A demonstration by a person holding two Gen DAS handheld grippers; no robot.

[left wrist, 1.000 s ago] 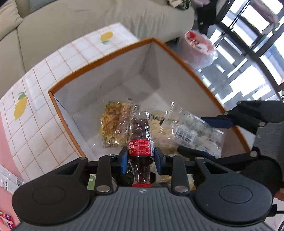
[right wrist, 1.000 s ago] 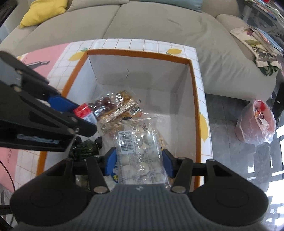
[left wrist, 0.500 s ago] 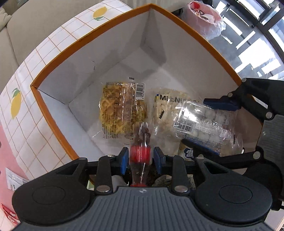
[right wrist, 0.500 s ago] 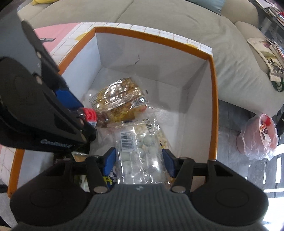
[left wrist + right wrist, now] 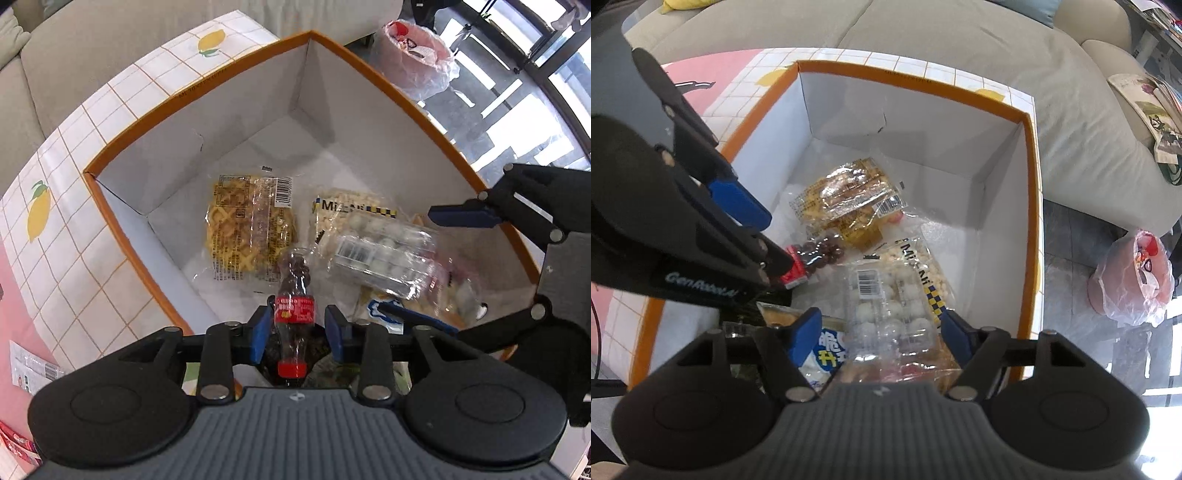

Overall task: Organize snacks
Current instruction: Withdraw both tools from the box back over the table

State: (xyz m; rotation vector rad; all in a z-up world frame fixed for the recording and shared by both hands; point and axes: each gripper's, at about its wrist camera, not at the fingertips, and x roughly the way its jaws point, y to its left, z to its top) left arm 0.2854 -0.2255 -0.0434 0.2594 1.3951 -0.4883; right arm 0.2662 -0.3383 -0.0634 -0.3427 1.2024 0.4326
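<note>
- Inside the orange-rimmed box (image 5: 122, 236), near its front edge, both grippers point steeply down into the white interior; the step in hand appears to be the release of two snacks onto the packets already on the floor of the box.
- Left gripper (image 5: 297, 328): its jaws are opening, and the small cola-shaped bottle of chocolate balls (image 5: 295, 295) lies between the blue pads (image 5: 260, 330), red cap toward the camera. A gap shows on the right side of the bottle; on the left the pad stands just beside the red label, contact not certain. The grip reads as let go.
- Right gripper (image 5: 882, 328): its jaws are opening and stand wide apart, with the clear tray of white candy balls (image 5: 886, 302) between them. Neither pad (image 5: 955, 334) presses the tray, which rests on the yellow checkered snack bag (image 5: 929, 273) near the right wall of the box.
- The waffle packet (image 5: 247, 232) lies toward the back corner, apart from both grippers.
- Next move, as a judgement: each gripper needs to lift straight up and clear of the rim without dragging its snack, then go for whatever remains outside the box. The bottle, being round, may roll once freed.
</note>
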